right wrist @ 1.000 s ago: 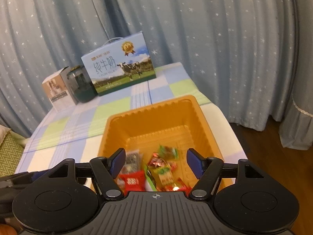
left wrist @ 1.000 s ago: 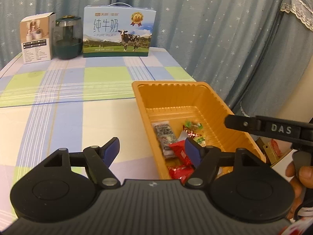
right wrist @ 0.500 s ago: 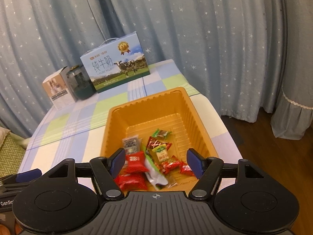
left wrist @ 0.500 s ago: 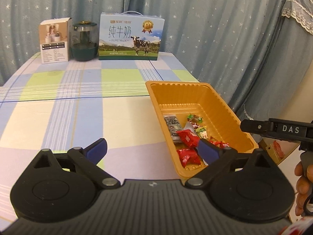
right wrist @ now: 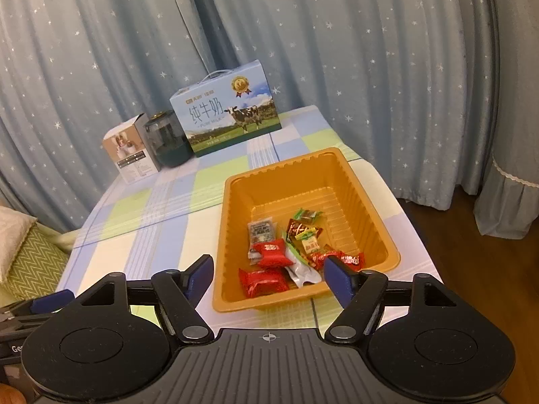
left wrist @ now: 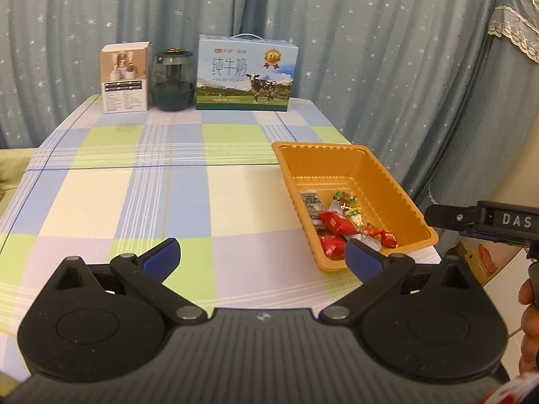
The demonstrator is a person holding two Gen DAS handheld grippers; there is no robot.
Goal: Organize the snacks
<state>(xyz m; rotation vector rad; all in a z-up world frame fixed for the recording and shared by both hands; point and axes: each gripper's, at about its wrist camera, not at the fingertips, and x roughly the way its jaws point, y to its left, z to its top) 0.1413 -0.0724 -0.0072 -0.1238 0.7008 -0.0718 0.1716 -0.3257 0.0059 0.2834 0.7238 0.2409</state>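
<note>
The snacks are being kept in a loose heap at the near end of the orange tray, which is lying at the right edge of the checked desk with its long axis running away from the viewer; the far half of the tray is being left bare. The right tool is being held just short of the tray's near rim and almost in line with that axis, so the heap is lying straight ahead of it and below; its jaws are standing apart with nothing between them, having just been opening a little. The left tool is being held over bare desk, the tray lying ahead to its right; its jaws have just been opening to their widest and are empty. The right tool is judged the nearer one for any further sorting.
</note>
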